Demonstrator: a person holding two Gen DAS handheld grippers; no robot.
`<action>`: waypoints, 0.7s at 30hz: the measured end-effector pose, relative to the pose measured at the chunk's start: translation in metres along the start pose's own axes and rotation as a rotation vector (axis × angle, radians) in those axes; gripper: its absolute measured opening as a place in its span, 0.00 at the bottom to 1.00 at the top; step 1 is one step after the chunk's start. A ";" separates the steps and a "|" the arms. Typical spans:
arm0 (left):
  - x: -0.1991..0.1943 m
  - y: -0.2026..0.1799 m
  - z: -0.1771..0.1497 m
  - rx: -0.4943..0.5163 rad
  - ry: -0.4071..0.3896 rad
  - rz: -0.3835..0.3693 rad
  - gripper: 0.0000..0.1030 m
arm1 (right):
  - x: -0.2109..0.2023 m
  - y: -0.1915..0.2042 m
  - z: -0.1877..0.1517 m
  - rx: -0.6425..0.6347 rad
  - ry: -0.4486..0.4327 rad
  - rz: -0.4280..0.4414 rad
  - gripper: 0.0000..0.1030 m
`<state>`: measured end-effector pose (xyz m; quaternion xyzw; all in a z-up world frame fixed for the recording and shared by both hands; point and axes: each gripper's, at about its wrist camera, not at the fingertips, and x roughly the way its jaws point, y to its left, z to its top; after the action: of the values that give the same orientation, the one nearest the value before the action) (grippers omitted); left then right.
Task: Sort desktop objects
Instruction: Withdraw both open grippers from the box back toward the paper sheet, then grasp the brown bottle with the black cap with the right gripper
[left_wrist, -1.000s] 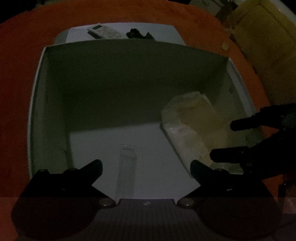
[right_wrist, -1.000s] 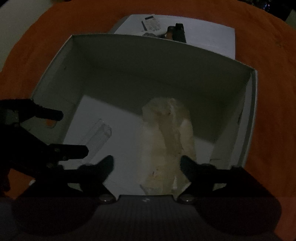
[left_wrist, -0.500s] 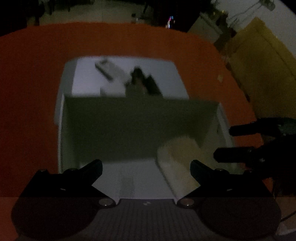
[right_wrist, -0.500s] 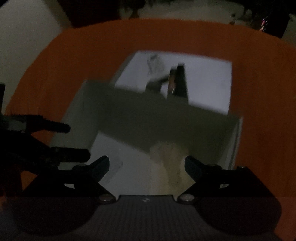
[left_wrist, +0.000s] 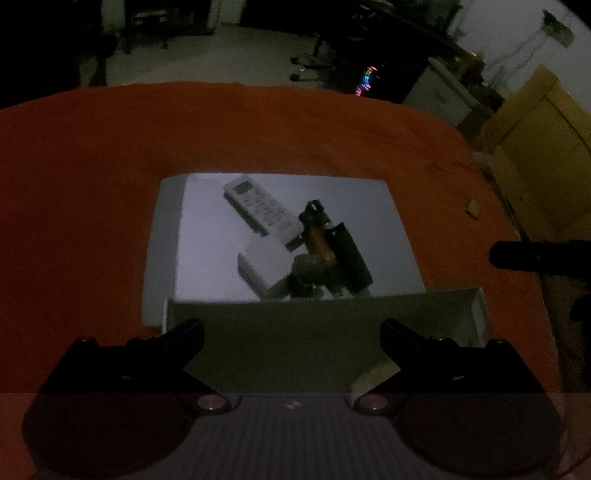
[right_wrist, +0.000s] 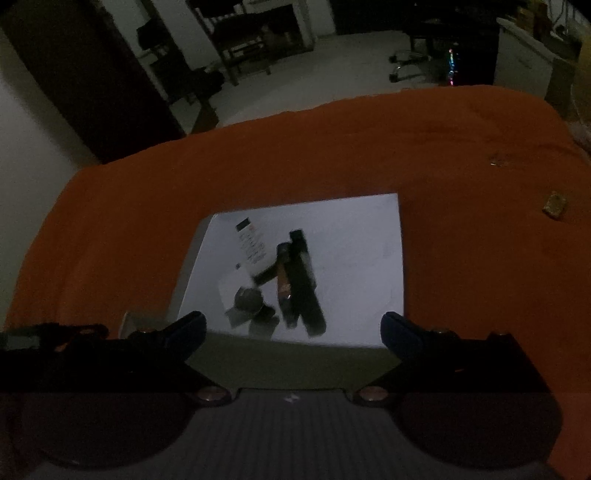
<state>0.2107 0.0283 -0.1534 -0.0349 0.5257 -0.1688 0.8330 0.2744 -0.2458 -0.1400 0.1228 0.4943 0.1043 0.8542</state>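
Observation:
A white box lid lies on the orange cloth, also in the right wrist view. On it lie a white remote, a white block, a black and orange device and a dark round item. The white box's far wall stands just before the lid. My left gripper is open and empty above the box. My right gripper is open and empty beside it. The box's contents are almost wholly hidden.
The orange cloth covers the table. A small tan scrap lies at the right. A yellow cabinet stands beyond the table's right edge. The room is dim, with chairs behind.
Both grippers have risen and tilted up from looking into the box. The view now passes over the box's far wall to the lid and its objects.

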 end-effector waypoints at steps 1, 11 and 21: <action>0.003 0.000 0.005 0.011 0.000 0.007 1.00 | 0.002 -0.002 0.004 0.005 0.004 0.008 1.00; 0.043 -0.012 0.041 0.064 0.023 0.082 1.00 | 0.027 -0.017 0.029 -0.023 -0.075 -0.014 1.00; 0.085 -0.009 0.063 0.119 0.043 0.136 0.99 | 0.083 -0.023 0.044 -0.182 -0.097 -0.014 0.98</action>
<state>0.2977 -0.0147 -0.1967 0.0540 0.5339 -0.1433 0.8316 0.3548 -0.2477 -0.1942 0.0462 0.4418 0.1369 0.8854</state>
